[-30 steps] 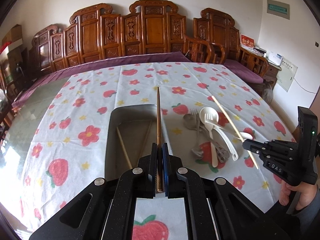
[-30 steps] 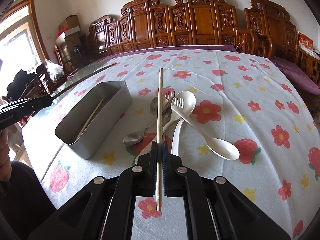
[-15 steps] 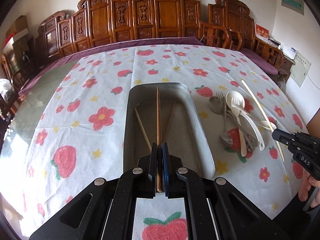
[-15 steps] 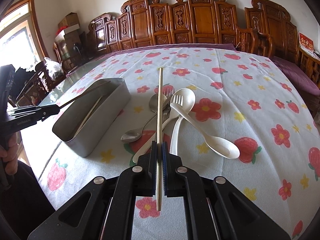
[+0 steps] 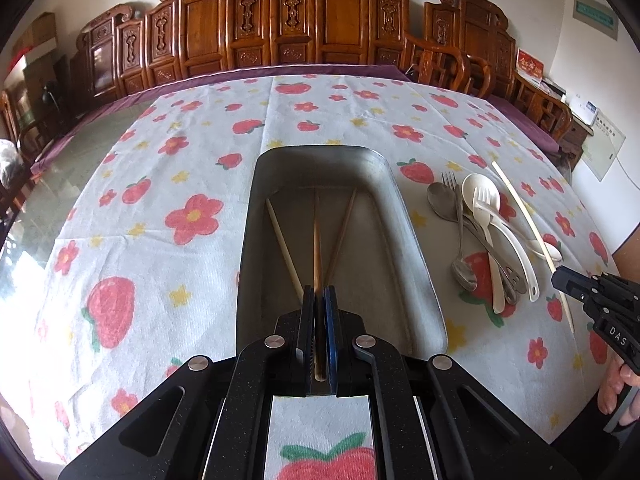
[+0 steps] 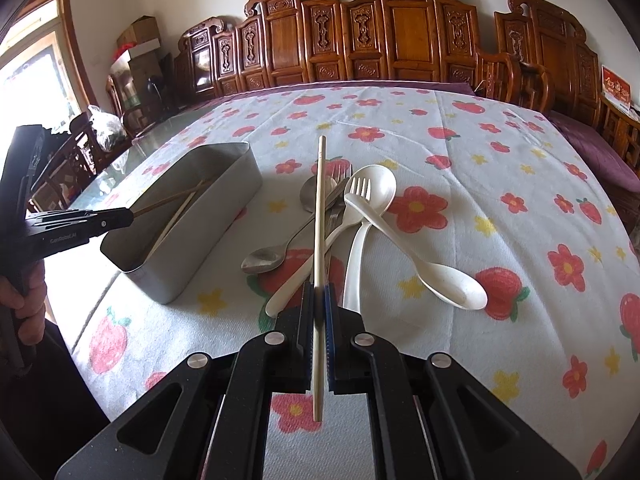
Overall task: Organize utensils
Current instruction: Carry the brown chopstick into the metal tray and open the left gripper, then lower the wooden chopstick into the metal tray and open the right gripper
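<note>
The left tongs [image 5: 319,296] are pinching a dark brown chopstick [image 5: 317,240], its far end angled down into the grey metal tray [image 5: 412,248] on the flowered cloth [image 5: 160,184] covering the worktop. Two more chopsticks lie inside the tray, one pale [image 5: 284,246] and one brown [image 5: 342,232]. The right tongs [image 6: 319,300] are clamped on a pale chopstick [image 6: 319,216], held above the heap of utensils just beside the tray: metal spoons [image 6: 264,258], a white fork [image 6: 352,216] and white spoons [image 6: 440,276], loosely crossed over one another.
</note>
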Demonstrator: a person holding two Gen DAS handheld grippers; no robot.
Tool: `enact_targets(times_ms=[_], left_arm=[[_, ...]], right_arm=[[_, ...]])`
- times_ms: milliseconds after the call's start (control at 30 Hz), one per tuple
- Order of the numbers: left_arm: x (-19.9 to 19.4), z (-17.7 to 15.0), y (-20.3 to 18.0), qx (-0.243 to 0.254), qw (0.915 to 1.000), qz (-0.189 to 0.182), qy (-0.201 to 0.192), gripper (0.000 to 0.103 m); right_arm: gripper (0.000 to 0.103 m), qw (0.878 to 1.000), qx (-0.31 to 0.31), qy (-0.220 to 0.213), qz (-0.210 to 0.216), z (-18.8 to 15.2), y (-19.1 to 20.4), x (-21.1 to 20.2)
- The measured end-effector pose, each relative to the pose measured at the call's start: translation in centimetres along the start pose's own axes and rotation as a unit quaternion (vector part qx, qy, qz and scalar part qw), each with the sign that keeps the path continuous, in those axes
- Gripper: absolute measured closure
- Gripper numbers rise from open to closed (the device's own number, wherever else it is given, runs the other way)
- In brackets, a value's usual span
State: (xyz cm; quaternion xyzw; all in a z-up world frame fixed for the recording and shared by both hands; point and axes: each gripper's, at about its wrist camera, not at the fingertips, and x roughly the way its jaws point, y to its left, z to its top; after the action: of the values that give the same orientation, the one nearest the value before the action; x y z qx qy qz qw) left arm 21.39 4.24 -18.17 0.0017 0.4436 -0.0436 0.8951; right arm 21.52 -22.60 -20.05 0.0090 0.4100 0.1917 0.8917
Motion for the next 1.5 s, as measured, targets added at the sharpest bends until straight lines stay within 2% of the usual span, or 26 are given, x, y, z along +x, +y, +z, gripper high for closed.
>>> enact_targets(times_ms=[233, 300, 333, 367, 867, 1133, 1500], left_arm=[[0.3, 0.1, 0.3, -0.003, 1.0000, -0.006, -0.002, 0.097], [0.1, 0.1, 0.4, -0.004, 1.0000, -0.006, -0.005, 0.086], [-0.1, 0.2, 0.5, -0.005, 0.9999, -0.005, -0.010, 0.077], [-0.3, 0.2, 0.5, -0.005, 0.9999, -0.004, -0.014, 0.076], [-3.3, 0.5, 3.4, -0.021, 0.9981, 0.009, -0.058, 0.072], [-3.8, 0.6, 4.9, -0.031, 0.9973, 0.017, -0.064, 0.072], [-4.3, 0.7, 7.0, -0.051, 0.9959, 0.027, -0.069, 0.072]], right_arm=[[0.097, 1.000, -0.007, 0.003, 0.001, -0.1, 0.6, 0.1], [0.097, 1.000, -0.009, 0.003, 0.002, 0.0, 0.8, 0.0], [0.097, 1.000, -0.010, 0.003, 0.003, 0.0, 0.9, 0.0], [0.097, 1.000, -0.011, 0.001, 0.005, 0.1, 1.1, -0.2], [0.097, 0.998, -0.031, -0.009, 0.056, 3.2, 6.8, -0.8], [0.097, 0.996, -0.043, -0.007, 0.082, 6.0, 10.5, 1.1], [0.097, 0.994, -0.028, 0.017, 0.102, 8.5, 13.3, 5.0]])
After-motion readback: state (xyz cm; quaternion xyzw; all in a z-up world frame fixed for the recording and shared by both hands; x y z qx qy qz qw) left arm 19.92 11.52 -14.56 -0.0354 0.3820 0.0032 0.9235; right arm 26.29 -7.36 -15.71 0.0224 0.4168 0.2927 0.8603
